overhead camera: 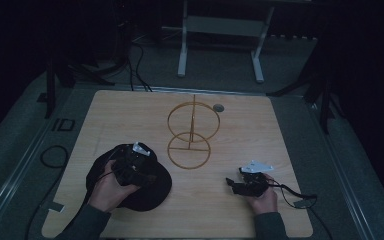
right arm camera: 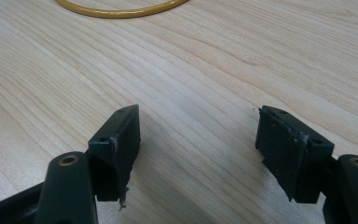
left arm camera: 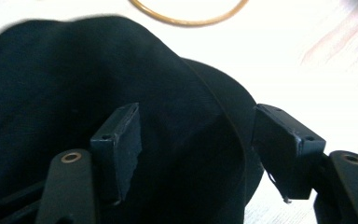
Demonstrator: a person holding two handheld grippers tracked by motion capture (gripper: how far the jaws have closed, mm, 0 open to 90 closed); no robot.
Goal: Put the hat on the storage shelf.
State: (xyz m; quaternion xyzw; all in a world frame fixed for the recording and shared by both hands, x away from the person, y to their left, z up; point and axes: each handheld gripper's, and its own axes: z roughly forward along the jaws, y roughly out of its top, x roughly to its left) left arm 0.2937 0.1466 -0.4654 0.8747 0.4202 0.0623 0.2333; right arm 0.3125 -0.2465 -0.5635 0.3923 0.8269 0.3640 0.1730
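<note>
high view looks down on the table point(overhead camera: 130, 107); gripper views sit close, sharing the gold ring point(left arm camera: 186, 18).

A: What do the tools look like?
B: The left tool point(overhead camera: 130, 167) and right tool point(overhead camera: 247, 183) are both black, each topped by a pale three-cornered plate. A thin cable trails from the right.
A: The pads?
B: Worn, frayed pads point(right arm camera: 121, 144), round brass-coloured screws behind. Sleeves are grey-green.

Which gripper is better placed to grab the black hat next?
Left. The left gripper hangs open over the black hat, its jaws straddling the brim. The right gripper is open above bare table, apart from it.
</note>
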